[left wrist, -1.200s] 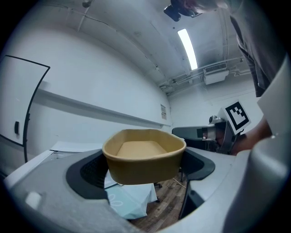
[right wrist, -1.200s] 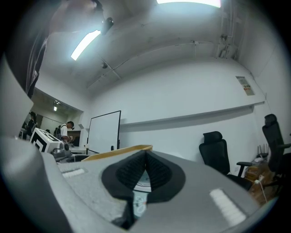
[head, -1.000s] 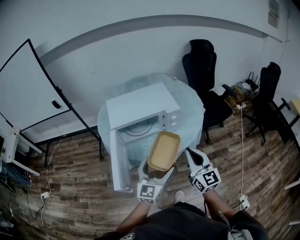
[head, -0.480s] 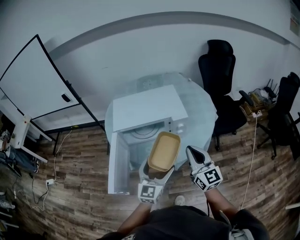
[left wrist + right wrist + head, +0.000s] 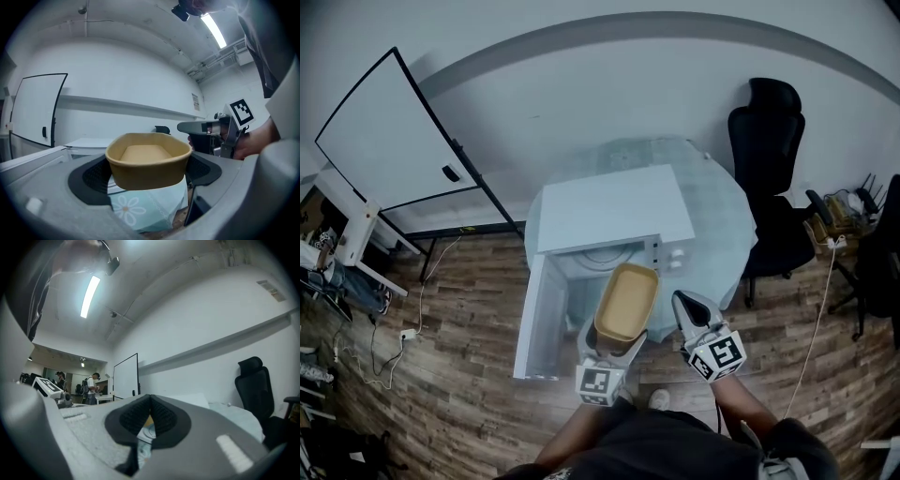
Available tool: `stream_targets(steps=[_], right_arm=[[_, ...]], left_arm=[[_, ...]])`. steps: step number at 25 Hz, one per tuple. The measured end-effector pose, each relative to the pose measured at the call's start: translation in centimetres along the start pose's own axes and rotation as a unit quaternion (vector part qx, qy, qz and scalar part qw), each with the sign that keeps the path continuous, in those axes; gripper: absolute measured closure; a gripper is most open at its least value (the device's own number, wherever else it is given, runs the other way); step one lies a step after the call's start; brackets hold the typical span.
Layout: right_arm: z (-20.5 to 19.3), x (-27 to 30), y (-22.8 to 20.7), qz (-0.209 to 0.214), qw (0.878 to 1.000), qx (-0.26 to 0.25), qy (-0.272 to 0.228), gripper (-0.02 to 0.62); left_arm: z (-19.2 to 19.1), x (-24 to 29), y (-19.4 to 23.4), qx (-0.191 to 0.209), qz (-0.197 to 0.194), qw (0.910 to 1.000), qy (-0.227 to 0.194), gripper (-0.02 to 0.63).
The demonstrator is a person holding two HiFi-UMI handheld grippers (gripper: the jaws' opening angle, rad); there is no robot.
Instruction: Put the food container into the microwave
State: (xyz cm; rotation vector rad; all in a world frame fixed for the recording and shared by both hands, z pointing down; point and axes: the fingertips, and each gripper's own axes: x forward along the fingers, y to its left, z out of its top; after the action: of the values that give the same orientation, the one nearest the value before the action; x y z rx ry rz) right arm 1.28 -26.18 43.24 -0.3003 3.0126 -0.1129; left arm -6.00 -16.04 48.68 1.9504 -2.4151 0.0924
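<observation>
A tan, empty food container (image 5: 627, 302) (image 5: 147, 159) is held level in the air in front of the white microwave (image 5: 614, 221), whose door (image 5: 531, 319) hangs open to the left. My left gripper (image 5: 616, 343) (image 5: 149, 174) is shut on the container, a pad on each side of it. My right gripper (image 5: 688, 309) (image 5: 150, 417) hovers just right of the container, its pads pressed together with nothing between them. The microwave cavity (image 5: 593, 274) with its glass turntable shows beyond the container.
The microwave stands on a round table with a pale blue floral cloth (image 5: 717, 215) (image 5: 140, 208). A black office chair (image 5: 766, 141) is at the right, a whiteboard (image 5: 389, 145) at the left, wood floor (image 5: 450, 328) around. People stand far off in the right gripper view.
The head view has shifted, so the microwave and table now sit further right and nearer under the container. Both grippers keep the same pose, the container still held.
</observation>
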Motion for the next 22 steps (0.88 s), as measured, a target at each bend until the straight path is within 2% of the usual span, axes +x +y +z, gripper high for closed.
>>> stream_targets(steps=[4, 11, 22], right_arm=[[-1.0, 2.0, -0.1, 0.011, 1.0, 0.004, 0.009, 0.594], [-3.8, 5.5, -0.2, 0.022, 0.999, 0.004, 0.036, 0.594], [-7.7, 10.7, -0.2, 0.032, 0.996, 0.002, 0.083, 0.594]], left_arm=[[-1.9, 0.2, 1.7, -0.027, 0.02, 0.9993, 0.018, 0.109], [-4.5, 1.6, 5.1, -0.021, 0.038, 0.9985, 0.033, 0.108], [-7.8, 3.4, 9.9, -0.035, 0.046, 0.9966, 0.058, 0.109]])
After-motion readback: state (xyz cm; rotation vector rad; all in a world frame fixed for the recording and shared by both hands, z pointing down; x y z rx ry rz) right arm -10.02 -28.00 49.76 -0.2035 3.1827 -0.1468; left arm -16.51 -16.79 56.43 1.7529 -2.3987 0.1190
